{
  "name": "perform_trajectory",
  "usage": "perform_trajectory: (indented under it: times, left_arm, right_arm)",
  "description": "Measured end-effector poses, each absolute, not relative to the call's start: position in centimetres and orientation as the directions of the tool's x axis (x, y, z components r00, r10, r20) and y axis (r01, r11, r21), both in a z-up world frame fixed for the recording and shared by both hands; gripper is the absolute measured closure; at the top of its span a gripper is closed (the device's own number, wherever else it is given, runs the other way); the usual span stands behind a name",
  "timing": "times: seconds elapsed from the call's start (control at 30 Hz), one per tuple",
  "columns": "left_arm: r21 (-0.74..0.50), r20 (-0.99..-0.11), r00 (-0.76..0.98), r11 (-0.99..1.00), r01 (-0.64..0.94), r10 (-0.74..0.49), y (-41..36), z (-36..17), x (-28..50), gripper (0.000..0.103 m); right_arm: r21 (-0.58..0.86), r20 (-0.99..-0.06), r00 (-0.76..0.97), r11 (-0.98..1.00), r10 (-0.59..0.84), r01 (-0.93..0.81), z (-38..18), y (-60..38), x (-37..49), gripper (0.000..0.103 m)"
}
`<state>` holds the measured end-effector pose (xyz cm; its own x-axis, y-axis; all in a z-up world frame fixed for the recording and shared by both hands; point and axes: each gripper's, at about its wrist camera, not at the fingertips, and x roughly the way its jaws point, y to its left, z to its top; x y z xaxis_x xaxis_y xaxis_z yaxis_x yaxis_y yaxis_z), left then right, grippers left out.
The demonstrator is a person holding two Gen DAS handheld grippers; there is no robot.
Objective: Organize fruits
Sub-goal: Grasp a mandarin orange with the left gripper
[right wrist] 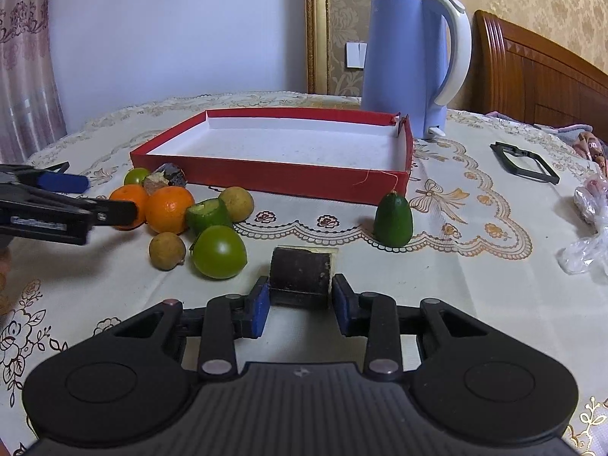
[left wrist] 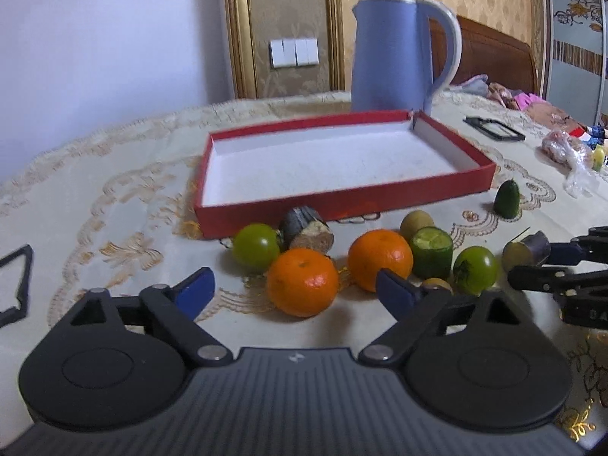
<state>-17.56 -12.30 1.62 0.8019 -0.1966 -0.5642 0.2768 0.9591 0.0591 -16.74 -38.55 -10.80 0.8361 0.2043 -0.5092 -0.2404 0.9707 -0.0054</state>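
The right gripper (right wrist: 300, 302) has its jaws around a dark cut chunk (right wrist: 300, 271) on the counter (right wrist: 456, 285) (firm contact unclear). The left gripper (left wrist: 294, 290) hovers, jaws wide, before two oranges (left wrist: 302, 282). Beyond lies the red tray (right wrist: 266, 176), then a blue kettle (right wrist: 406, 60).

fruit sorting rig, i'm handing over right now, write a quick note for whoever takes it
Left gripper: open, empty, hovering before the near orange mandarin.
Right gripper: open, fingers either side of the dark purple cut eggplant chunk, not clamped.
Shallow red cardboard box with white lining: holds nothing yet.
Still on the tablecloth: two mandarins, two green tomatoes, cut cucumber piece, two small tan round fruits, a second dark chunk, green cucumber end.
Done: nothing boxed. Left: everything.
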Motion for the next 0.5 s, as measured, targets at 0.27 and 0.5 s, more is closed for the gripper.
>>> perform_trajectory:
  times: [0.27, 0.5]
  left_arm:
    - [0.01, -0.565, 0.791, 0.956, 0.292, -0.235, -12.0, 1.7, -17.2, 0.028]
    - [-0.061, -0.595, 0.764, 0.962, 0.268, -0.25, -10.4, 1.6, -16.6, 0.039]
  right_arm:
    - [0.002, -0.508, 0.835, 0.97, 0.21, -0.243, -10.8, -38.6, -16.7, 0.069]
    - [0.001, -0.507, 0.836, 0.97, 0.21, -0.243, -10.8, -38.6, -16.7, 0.069]
